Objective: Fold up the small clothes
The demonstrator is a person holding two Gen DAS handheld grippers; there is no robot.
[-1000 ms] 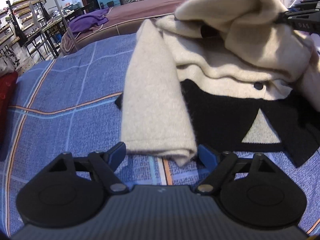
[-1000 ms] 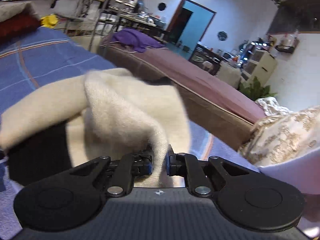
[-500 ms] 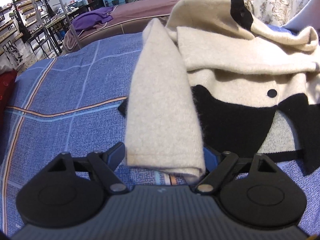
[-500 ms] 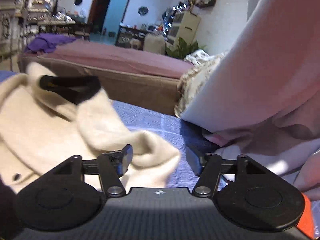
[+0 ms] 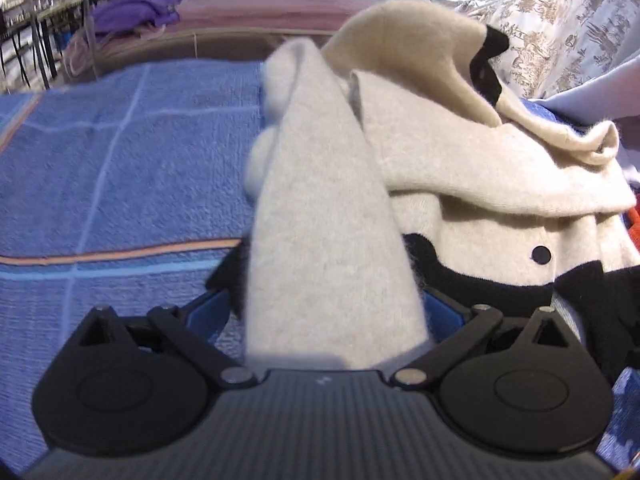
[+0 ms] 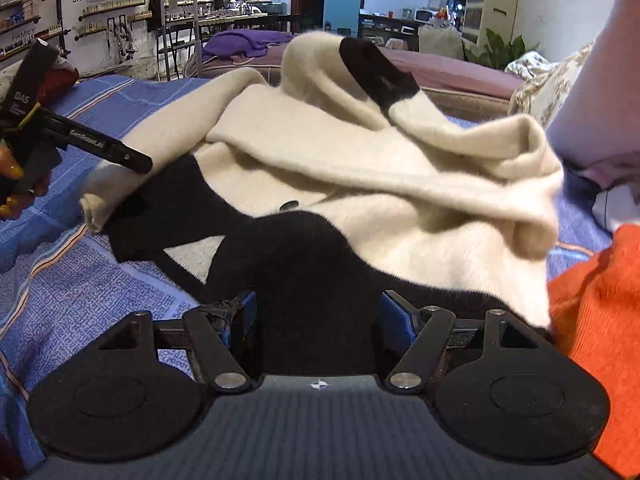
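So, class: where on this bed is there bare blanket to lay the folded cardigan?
Free: the blue blanket left of the cardigan, towards the brown bed edge. Crowded: the right side, hemmed by the orange garment and patterned pillow.

blue plaid bedspread | purple cloth behind | orange fabric right | patterned pillow

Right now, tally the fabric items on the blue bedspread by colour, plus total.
Cream-and-black: 1, the sweater
Orange: 1, the orange cloth
Total: 2
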